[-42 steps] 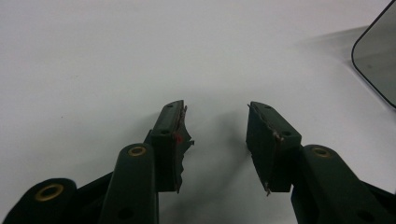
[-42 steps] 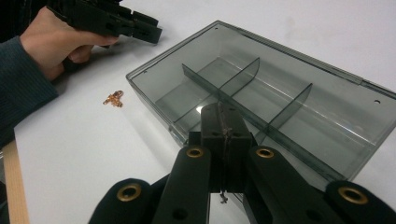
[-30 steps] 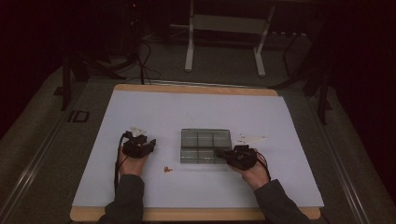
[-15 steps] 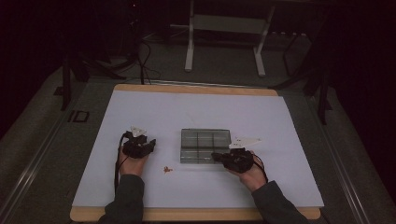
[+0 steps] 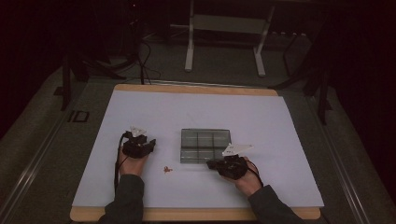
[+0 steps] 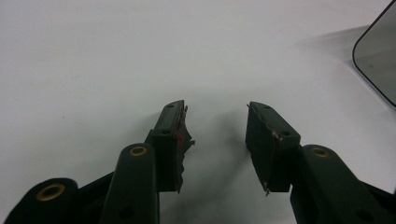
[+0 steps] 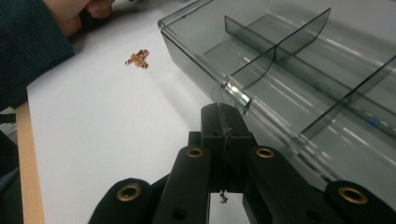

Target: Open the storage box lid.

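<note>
**Right hand-held gripper pressed shut at the box's near edge**

Now the right hand-held gripper [image 5: 211, 164] sits low at the near right corner of the clear grey plastic compartment box [image 5: 205, 145], its two black jaws pressed together with nothing visible between them. In the right gripper view the closed tips [image 7: 224, 122] lie just beside the box's near wall, close to a small shiny latch [image 7: 236, 96] on that wall; whether they touch the wall cannot be told. The box [image 7: 299, 84] is open-topped, split by thin transparent dividers into compartments, and the ones seen look bare.

A small cluster of copper-coloured metal bits [image 5: 166, 169] lies on the white surface [image 5: 154, 116] just off the box's near left corner, between the two hands and apart from both grippers. The same cluster [image 7: 137, 58] shows in the right gripper view, beyond the closed jaws and to their left, near a dark blue sleeve [image 7: 28, 46].

The left hand-held gripper [image 5: 150, 145] rests on the surface to the left of the box, well clear of it. Its jaws stand spread, with bare surface in the gap [image 6: 217, 135]; the pads [image 6: 180, 135] look worn and ragged along their edges. A rounded corner of the box [image 6: 380, 65] appears at the right edge of the left gripper view.
</note>
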The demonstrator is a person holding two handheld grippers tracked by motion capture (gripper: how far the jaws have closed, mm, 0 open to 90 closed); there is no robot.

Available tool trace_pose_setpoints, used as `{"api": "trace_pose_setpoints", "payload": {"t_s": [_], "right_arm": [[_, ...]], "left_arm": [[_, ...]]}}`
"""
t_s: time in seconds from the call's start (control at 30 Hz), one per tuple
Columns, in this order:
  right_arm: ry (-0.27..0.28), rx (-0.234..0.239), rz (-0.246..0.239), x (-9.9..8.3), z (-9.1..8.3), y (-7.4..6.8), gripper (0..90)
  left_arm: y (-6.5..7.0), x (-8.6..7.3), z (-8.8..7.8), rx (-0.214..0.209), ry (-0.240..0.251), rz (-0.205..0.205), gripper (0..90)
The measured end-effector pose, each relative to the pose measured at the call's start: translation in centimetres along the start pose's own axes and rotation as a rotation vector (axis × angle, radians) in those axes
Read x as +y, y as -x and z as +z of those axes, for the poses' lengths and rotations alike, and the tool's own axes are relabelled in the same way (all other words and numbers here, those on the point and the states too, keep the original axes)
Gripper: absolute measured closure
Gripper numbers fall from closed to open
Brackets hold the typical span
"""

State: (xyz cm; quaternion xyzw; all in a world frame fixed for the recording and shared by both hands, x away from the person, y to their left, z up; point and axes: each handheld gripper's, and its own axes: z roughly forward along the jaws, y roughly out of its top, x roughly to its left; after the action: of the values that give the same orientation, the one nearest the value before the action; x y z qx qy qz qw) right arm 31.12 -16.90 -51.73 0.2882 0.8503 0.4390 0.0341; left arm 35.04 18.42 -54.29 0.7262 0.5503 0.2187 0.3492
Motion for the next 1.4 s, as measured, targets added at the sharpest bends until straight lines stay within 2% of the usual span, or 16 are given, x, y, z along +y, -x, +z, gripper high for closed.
{"api": "trace_pose_setpoints", "payload": {"t_s": [0.2, 0.37, 0.87, 1.23, 1.27, 1.33, 1.4], "right_arm": [[-0.022, -0.017, 0.002, -0.4, 0.5, 0.2, 90.0], [-0.016, -0.029, 0.012, -0.5, 0.6, 0.5, 90.0], [0.006, -0.015, 0.023, -0.4, 0.4, 0.6, 90.0], [0.016, -0.015, 0.023, -0.1, 0.1, 0.5, 90.0], [0.021, -0.016, 0.021, -0.1, 0.0, 0.5, 90.0], [0.024, -0.017, 0.018, 0.0, 0.0, 0.5, 90.0], [0.029, -0.017, 0.017, 0.1, -0.2, 0.5, 90.0]], "left_arm": [[0.0, 0.0, 0.0, 0.001, 0.0, 0.001, 57.9], [0.0, 0.0, 0.0, 0.003, -0.003, 0.007, 57.9], [-0.2, -0.1, -0.8, -0.007, 0.023, -0.008, 60.3], [1.1, 0.0, -1.9, -0.09, 0.044, 0.035, 64.3], [1.4, 0.1, -2.1, -0.119, 0.045, 0.047, 64.7], [1.6, 0.2, -2.3, -0.131, 0.047, 0.058, 65.1], [2.2, 0.3, -2.6, -0.167, 0.054, 0.098, 65.1]]}}
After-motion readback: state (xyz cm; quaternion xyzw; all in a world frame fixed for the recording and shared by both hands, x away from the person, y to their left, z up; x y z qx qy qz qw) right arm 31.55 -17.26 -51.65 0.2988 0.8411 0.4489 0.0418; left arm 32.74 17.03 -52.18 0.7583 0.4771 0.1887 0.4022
